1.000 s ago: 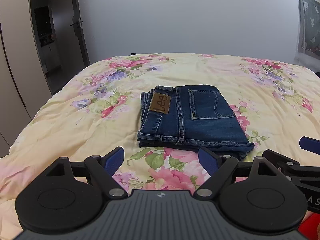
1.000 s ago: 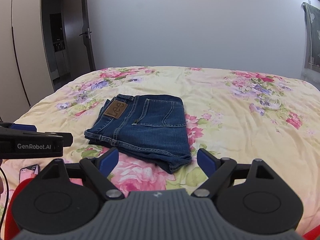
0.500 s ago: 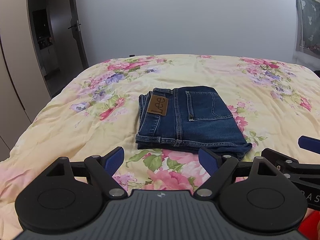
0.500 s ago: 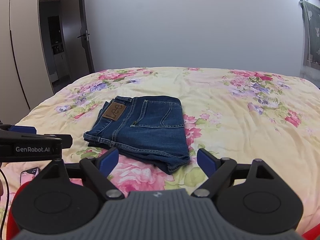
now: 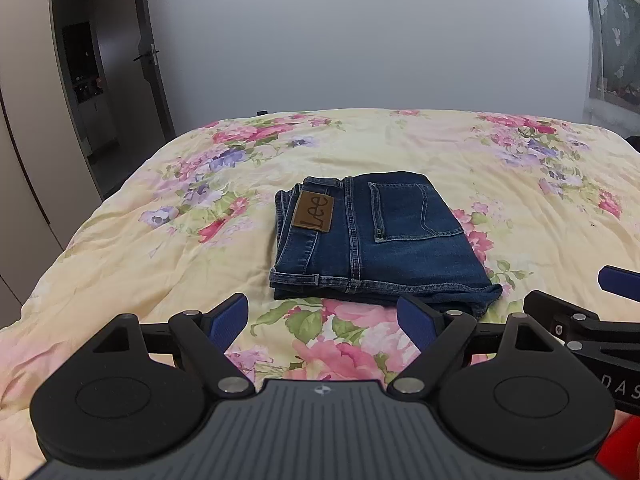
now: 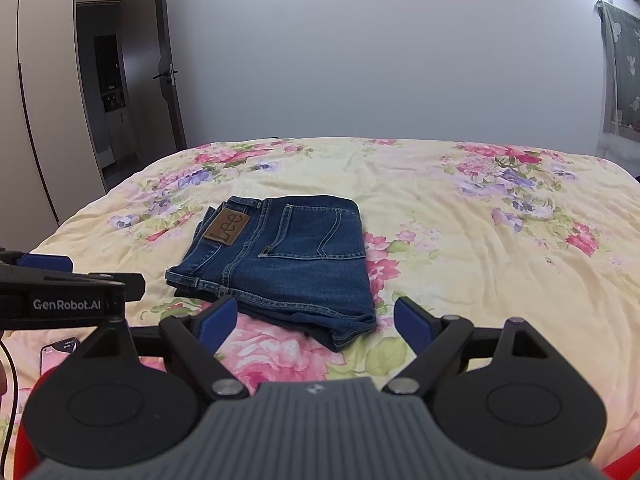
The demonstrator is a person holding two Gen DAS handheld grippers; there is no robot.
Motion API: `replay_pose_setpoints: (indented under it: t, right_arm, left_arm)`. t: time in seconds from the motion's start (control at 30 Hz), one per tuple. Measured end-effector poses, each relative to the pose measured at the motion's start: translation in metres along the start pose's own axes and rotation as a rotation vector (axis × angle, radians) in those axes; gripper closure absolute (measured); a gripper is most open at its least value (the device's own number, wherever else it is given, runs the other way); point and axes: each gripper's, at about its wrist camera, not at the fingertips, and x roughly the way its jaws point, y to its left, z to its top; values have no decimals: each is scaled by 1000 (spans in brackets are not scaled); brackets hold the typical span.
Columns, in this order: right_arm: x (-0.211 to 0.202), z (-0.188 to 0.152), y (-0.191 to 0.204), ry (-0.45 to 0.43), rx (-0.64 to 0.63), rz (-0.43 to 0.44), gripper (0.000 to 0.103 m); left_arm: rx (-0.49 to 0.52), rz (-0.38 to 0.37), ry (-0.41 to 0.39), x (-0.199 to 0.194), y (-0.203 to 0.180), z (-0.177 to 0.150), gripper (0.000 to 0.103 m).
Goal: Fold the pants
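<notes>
Floral cotton in cream, pink and lilac covers the bed in front of you, and it carries the only thing that matters here. Largest to smallest, then: bed first, pants next, tongs last.

The pants lie near the middle of the bed, a little toward your side, as a compact stacked rectangle of dark blue denim. Several layers show at the near edge, the back pocket faces up, and the brown leather patch sits on the waistband. By my reading the folding is done or nearly so: no leg trails out and nothing hangs loose. What may be left is tidying. The near right corner juts out past the stack and droops slightly, so you could square it if you want a cleaner packet.

As for direction, the waistband runs along the left edge of the bundle and the folded legs stretch away to the right. The long axis lies roughly left to right across the bed, slightly skewed in the right wrist view.

Your left tongs hover just short of the near edge with the blue pads spread wide, holding nothing. Your right tongs hover likewise, wide apart and empty, their left pad overlapping the near hem in view; I cannot tell whether it touches.
</notes>
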Motion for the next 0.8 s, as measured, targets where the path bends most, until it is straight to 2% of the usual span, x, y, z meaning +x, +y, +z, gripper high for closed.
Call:
replay_pose_setpoints:
  t: [0.8]
  right_arm:
    - [0,-1,-1,2,18,-1,21]
  left_arm:
    - [22,-8,-2,-2,-5,1,5]
